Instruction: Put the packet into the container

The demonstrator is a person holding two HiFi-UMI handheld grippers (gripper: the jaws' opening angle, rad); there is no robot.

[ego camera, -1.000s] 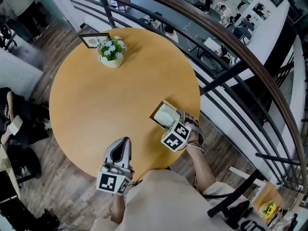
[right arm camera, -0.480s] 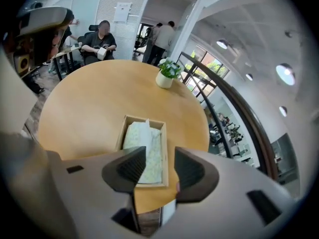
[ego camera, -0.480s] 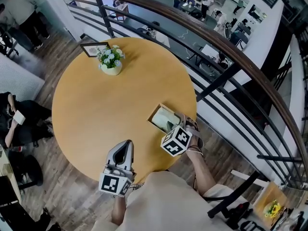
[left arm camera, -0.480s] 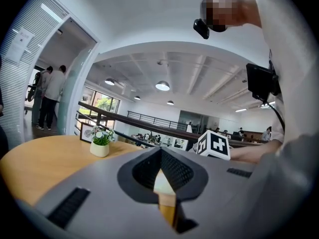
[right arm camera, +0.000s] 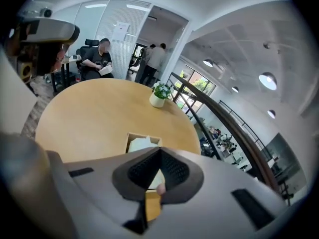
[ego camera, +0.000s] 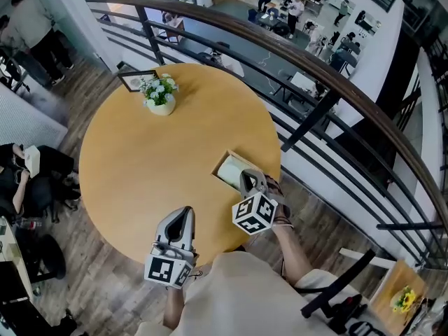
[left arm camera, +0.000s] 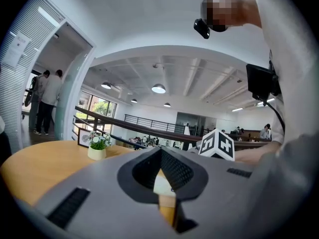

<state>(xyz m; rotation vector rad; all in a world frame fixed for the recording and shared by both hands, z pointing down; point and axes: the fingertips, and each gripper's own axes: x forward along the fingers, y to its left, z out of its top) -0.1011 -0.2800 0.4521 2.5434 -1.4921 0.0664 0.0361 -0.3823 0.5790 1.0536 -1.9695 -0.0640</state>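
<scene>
**A:** Where was everything on the round table (ego camera: 140,166)?

**B:** The container (ego camera: 220,161), an open wooden box, sat close to the table's right-hand edge, on the person's right. The left side of the table in front of them was bare.

**A:** And which gripper was nearer to it?

**B:** The right gripper (ego camera: 246,178), easily. It hung at the box's near corner, and in its own view the box lay straight ahead, just past the jaw tips. The left gripper (ego camera: 185,211) was well apart from it, at the table's near edge, pointing across the wood.

**A:** And the packet?

**B:** The packet (ego camera: 229,172) was pale and flat and lay inside the container, below the rim. The gripper covered its near end, so I couldn't read its long axis.

**A:** What were the jaws doing?

**B:** The right pair was closing, and the tips met with nothing visibly pinched. The left pair was pressed together and empty too. I judged that any further move belonged to the right hand, either straight forward and down into the box or back out of it.
</scene>
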